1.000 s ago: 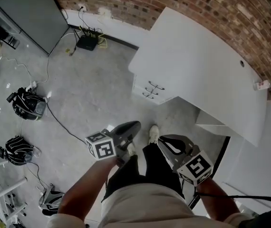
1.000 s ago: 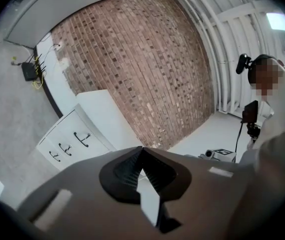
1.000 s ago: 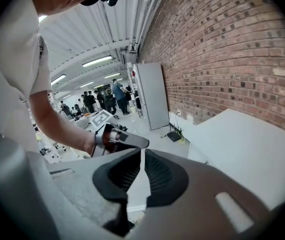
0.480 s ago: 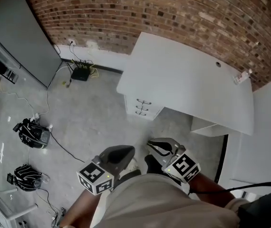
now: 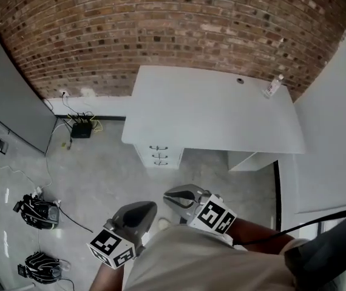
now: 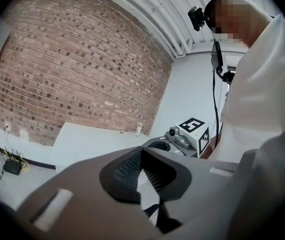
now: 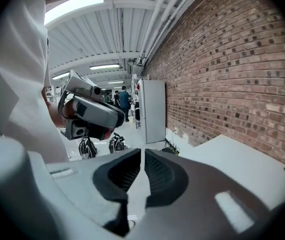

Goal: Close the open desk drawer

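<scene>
- While well short of the bench (image 5: 221,111), left gripper (image 5: 150,206) and right gripper (image 5: 168,194): jaws pressed together, empty.
- Drawers (image 5: 158,155): under bench's front left corner; none visibly protruding.
- Handling, likely: rigid, easy-sliding; push front face beside handle.
- Around: bottle (image 5: 273,86), back right corner; bags (image 5: 37,213) on floor leftward, off path.

Head camera sits above the person, facing steeply down; desk (image 5: 215,111) and brick wall (image 5: 161,29) lie well ahead. Left tool (image 6: 141,159) camera looks from low down toward that wall and desk. Right tool (image 7: 142,156) camera faces along the wall. All three views share the desk and wall.
</scene>
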{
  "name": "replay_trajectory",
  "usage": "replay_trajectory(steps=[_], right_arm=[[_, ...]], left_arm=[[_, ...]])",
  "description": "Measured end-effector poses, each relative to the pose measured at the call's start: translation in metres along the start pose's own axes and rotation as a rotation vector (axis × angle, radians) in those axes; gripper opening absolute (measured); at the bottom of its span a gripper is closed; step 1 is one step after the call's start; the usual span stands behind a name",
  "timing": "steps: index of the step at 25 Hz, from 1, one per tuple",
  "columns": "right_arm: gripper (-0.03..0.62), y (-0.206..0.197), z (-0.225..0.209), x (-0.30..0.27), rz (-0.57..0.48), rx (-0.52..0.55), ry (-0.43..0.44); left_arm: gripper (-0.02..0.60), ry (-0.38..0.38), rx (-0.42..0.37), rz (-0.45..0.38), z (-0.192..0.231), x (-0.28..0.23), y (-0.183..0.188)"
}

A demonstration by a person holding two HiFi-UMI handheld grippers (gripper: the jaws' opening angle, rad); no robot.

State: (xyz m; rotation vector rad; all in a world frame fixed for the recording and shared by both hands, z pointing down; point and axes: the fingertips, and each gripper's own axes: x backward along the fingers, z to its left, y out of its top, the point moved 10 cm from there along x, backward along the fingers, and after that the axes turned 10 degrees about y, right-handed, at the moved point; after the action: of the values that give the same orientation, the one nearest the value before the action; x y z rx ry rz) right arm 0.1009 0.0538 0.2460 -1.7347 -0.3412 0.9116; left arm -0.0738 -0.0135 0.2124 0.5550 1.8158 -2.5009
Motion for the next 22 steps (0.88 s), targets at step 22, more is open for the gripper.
replay_trajectory(steps=[22], right_arm=[[0.018, 0.015, 0.005, 0.009, 0.016, 0.045, 0.019]], left_arm=[[0.003, 0.000, -0.049, 0.015, -0.006, -0.004, 0.009]])
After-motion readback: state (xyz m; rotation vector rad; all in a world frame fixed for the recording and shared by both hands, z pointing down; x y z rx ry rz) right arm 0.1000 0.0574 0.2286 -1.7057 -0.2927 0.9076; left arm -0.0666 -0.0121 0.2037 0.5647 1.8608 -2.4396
